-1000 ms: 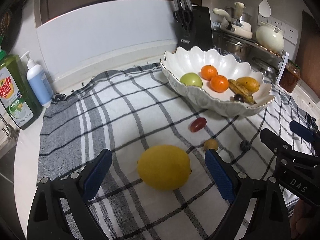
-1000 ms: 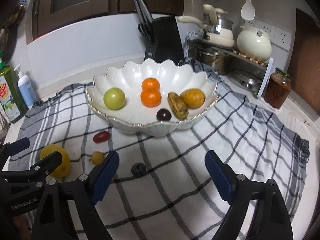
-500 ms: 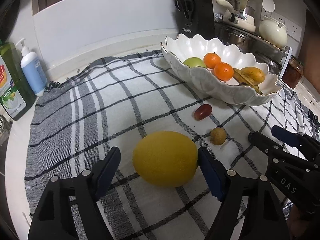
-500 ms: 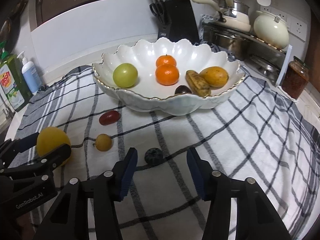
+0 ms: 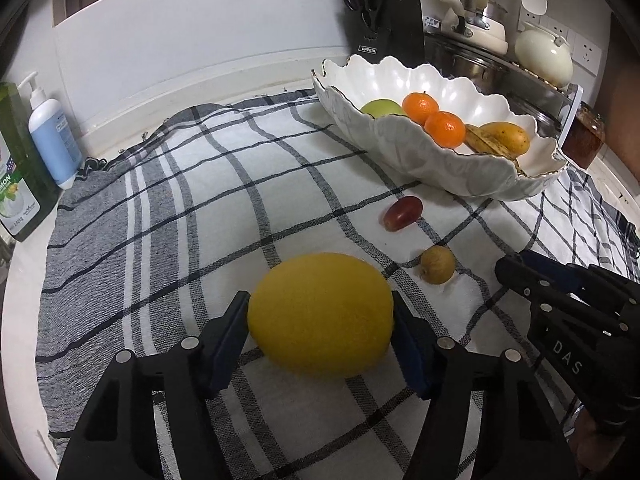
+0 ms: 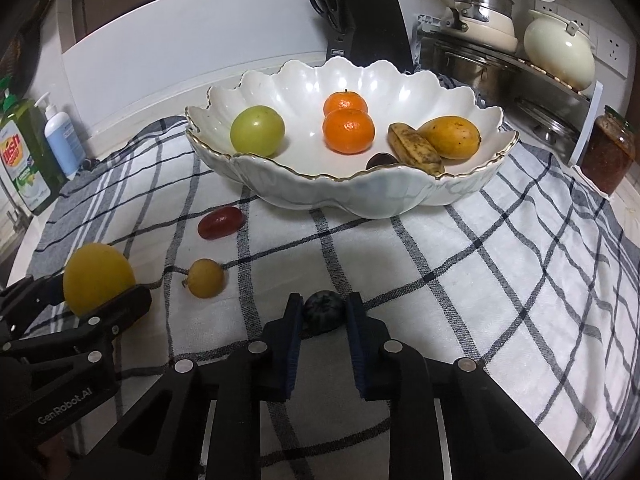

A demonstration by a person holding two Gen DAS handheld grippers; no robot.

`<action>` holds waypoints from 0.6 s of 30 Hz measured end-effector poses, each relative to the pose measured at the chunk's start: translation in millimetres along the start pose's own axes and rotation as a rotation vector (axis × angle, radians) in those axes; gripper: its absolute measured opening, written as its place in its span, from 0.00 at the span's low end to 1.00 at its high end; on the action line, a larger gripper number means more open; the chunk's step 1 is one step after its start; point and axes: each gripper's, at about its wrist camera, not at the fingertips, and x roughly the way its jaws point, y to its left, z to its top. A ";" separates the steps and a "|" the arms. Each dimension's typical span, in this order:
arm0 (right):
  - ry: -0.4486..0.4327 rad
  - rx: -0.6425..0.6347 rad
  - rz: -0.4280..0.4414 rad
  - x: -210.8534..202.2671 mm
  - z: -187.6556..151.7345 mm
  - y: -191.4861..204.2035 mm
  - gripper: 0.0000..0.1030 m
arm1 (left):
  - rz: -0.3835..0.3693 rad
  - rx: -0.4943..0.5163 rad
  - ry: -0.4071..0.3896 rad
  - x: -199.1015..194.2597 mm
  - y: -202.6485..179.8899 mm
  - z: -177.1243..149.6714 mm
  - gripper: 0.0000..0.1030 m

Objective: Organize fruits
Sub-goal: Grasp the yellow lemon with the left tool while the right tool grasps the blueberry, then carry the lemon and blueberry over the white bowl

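Both tongs have just been closing w/ fruit between them; big change first: left gripper now has its pads pressed on both sides of the lemon, where a sec ago it stood spread wide w/ the lemon lying free ahead of it; right gripper has narrowed from wide to a pinch on the small dark berry; both fruits look gripped but not yet lifted off the checked cloth, so prob next is carry to the bowl, which sits beyond both tongs; red grape & small tan fruit lie loose between tongs and bowl; views: berry shows only in right wrist cam, hidden behind right tong in left cam; left cam alone shows both pads on the lemon
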 end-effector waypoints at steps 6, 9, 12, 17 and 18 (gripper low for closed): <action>-0.009 -0.001 -0.001 -5.0 -0.4 -0.7 0.22 | 0.008 0.000 -0.001 -2.6 0.0 -1.8 0.63; -0.019 -0.002 -0.002 -9.8 0.5 -0.8 0.22 | 0.008 -0.004 0.002 -4.7 0.2 -2.9 0.63; -0.031 -0.003 -0.001 -15.9 1.3 -0.2 0.22 | 0.006 -0.005 0.000 -7.7 -0.1 -3.6 0.63; -0.048 0.000 0.000 -24.7 2.9 0.5 0.22 | 0.005 -0.003 -0.018 -16.8 -1.4 -1.1 0.63; -0.052 0.001 0.000 -27.1 3.5 0.2 0.22 | 0.005 -0.002 -0.021 -18.7 -1.7 -0.5 0.63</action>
